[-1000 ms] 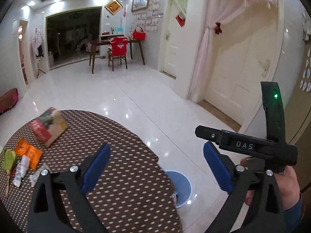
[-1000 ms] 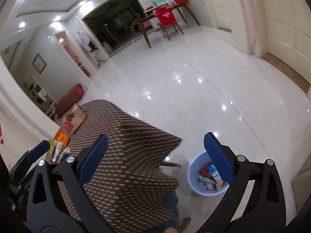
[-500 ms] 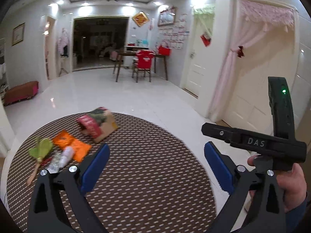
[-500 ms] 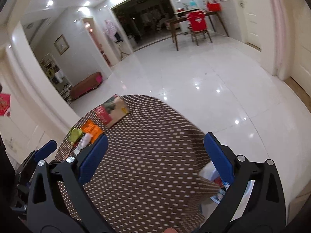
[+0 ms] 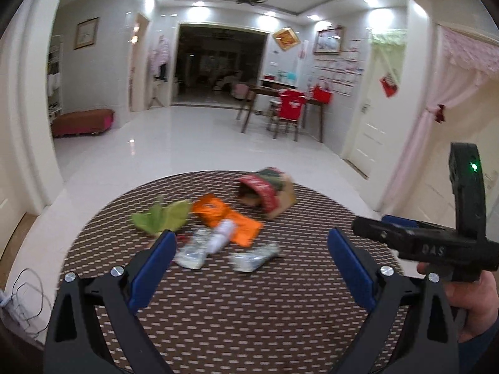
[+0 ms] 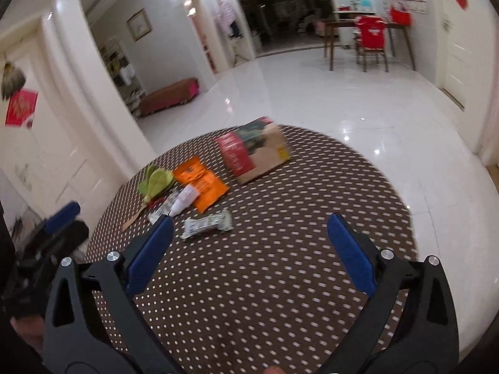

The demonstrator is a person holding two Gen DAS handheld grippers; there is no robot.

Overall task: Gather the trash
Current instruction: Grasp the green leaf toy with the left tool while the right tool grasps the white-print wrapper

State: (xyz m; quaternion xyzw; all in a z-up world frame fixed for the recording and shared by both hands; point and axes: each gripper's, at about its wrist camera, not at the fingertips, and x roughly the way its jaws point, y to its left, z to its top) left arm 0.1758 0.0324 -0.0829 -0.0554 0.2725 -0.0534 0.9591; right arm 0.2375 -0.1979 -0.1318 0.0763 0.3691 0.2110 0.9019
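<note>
The right gripper (image 6: 249,249) hangs over the dotted brown bench (image 6: 265,265), jaws wide apart and empty. Beyond lie a silver wrapper (image 6: 207,223), an orange packet (image 6: 201,183), green leaves (image 6: 156,181) and a cardboard box (image 6: 254,149).

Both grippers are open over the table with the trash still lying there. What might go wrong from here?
The silver wrapper lies flat on the tablecloth, so fingers could snag cloth instead. The white tube rests on the orange packet, so one grab may drag both. Both views are blurred, so aim could be off.
</note>
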